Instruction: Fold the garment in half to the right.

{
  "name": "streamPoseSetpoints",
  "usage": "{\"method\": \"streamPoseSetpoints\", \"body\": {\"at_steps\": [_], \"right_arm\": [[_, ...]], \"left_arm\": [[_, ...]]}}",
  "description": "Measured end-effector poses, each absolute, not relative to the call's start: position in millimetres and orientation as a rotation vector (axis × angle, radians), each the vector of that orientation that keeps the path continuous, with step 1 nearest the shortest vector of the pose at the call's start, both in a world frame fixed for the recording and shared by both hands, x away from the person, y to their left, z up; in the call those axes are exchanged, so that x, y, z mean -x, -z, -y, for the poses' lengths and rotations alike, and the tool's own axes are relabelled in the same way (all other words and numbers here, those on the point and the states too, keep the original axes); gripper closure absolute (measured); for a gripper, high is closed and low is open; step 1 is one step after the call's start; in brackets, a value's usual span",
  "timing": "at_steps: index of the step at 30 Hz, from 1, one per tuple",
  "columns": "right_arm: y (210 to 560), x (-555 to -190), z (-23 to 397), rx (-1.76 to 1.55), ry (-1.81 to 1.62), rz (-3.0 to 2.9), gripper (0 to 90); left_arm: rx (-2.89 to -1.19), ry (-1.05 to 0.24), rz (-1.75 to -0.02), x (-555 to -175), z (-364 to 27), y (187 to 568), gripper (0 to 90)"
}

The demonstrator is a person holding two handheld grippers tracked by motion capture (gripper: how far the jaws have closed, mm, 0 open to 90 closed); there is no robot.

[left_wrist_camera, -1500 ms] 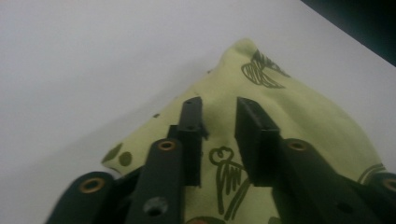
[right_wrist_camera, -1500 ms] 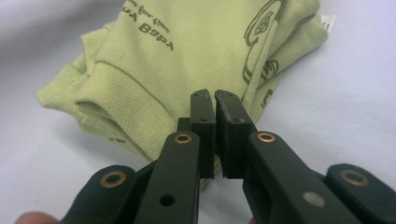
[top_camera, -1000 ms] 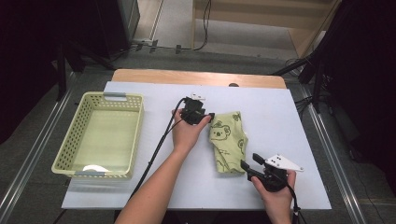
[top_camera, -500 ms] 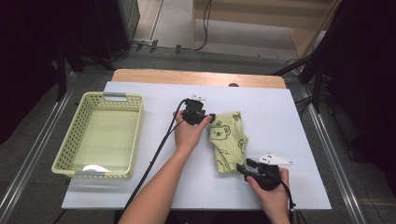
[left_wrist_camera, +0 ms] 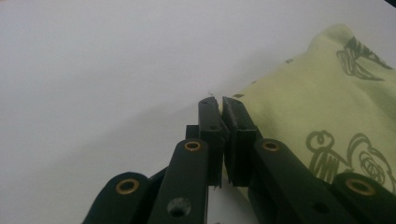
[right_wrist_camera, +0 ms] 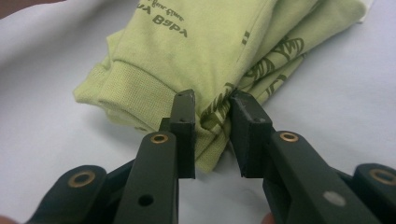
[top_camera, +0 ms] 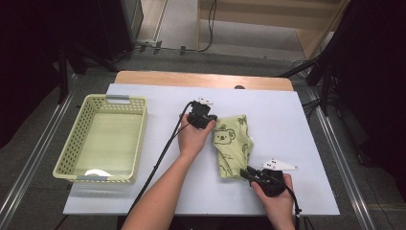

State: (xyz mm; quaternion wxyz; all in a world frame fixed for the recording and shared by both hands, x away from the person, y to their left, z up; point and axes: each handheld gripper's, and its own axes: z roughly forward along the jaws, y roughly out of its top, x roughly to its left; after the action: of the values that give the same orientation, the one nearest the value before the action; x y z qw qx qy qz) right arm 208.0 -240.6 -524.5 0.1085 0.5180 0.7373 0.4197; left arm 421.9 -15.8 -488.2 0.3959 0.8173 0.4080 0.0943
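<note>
The folded green garment (top_camera: 232,146) lies on the white table (top_camera: 297,124), well to the right of the pale green basket (top_camera: 103,139), with its long axis running from the far side toward the person and its near end tilted slightly left.

The left gripper (top_camera: 210,119) sits at the garment's far left corner, between basket and cloth. In the left gripper view (left_wrist_camera: 219,109) its jaws are pinched together, with the cloth's edge at the right-hand pad; whether any fabric is caught between them I cannot tell. They have just been closing.

The right gripper (top_camera: 245,171), farther right of the basket, bites the garment's near edge. In the right gripper view (right_wrist_camera: 212,114) its jaws stand narrow, both pads (right_wrist_camera: 184,116) pressing a bunched fold of the hem. They too have just been closing, and compared with a second ago this gripper sits closer against the cloth.
</note>
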Motion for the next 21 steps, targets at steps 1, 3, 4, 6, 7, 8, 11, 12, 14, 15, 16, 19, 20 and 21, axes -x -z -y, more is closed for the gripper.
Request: {"method": "streamPoseSetpoints", "body": {"at_steps": [1, 3, 4, 6, 7, 8, 11, 12, 14, 15, 16, 19, 20, 21], "right_arm": [[524.7, -207.3, 238.7, -1.528, -1.257, -2.178, 70.4], [524.4, -205.3, 232.8, -1.524, -1.264, -2.185, 70.4], [524.1, -204.6, 229.3, -1.519, -1.271, -2.186, 70.4], [523.7, -203.5, 222.4, -1.507, -1.285, -2.198, 70.4], [523.5, -202.3, 216.5, -1.493, -1.289, -2.201, 70.4], [523.2, -201.6, 212.7, -1.482, -1.291, -2.203, 70.3], [521.5, -198.5, 200.5, -1.409, -1.268, -2.206, 67.5], [521.3, -198.1, 199.9, -1.397, -1.266, -2.203, 65.4], [520.6, -197.0, 201.3, -1.38, -1.273, -2.199, 58.9], [519.8, -196.3, 203.2, -1.372, -1.277, -2.19, 55.0], [518.8, -195.9, 205.6, -1.359, -1.282, -2.183, 52.2], [513.7, -194.0, 212.8, -1.332, -1.295, -2.158, 41.5], [512.2, -194.0, 215.1, -1.323, -1.295, -2.159, 38.1], [511.2, -193.9, 216.8, -1.319, -1.293, -2.157, 36.2]], "left_arm": [[-2.085, -0.246, -1.024, -420.7, 14.2, 485.1, 87.0], [-2.081, -0.248, -1.015, -420.1, 13.0, 482.5, 87.0], [-2.085, -0.25, -1.015, -420.0, 11.7, 480.8, 87.0], [-2.081, -0.252, -1.016, -420.7, 9.6, 478.7, 87.0], [-2.083, -0.25, -1.022, -421.1, 8.9, 478.3, 87.0], [-2.084, -0.246, -1.037, -421.8, 7.9, 478.4, 87.0], [-2.087, -0.234, -1.053, -422.7, 5.9, 479.0, 85.8], [-2.082, -0.232, -1.052, -422.1, 5.8, 478.9, 83.9], [-2.056, -0.215, -1.041, -420.7, 4.1, 477.4, 71.7], [-2.042, -0.202, -1.043, -419.6, 3.2, 476.1, 66.3], [-2.033, -0.206, -1.043, -418.3, 2.4, 474.8, 61.1], [-1.993, -0.188, -1.04, -412.7, -0.3, 470.4, 48.8], [-1.985, -0.187, -1.037, -411.3, -0.8, 469.5, 46.1], [-1.975, -0.183, -1.034, -408.8, -1.4, 468.2, 44.4]]}}
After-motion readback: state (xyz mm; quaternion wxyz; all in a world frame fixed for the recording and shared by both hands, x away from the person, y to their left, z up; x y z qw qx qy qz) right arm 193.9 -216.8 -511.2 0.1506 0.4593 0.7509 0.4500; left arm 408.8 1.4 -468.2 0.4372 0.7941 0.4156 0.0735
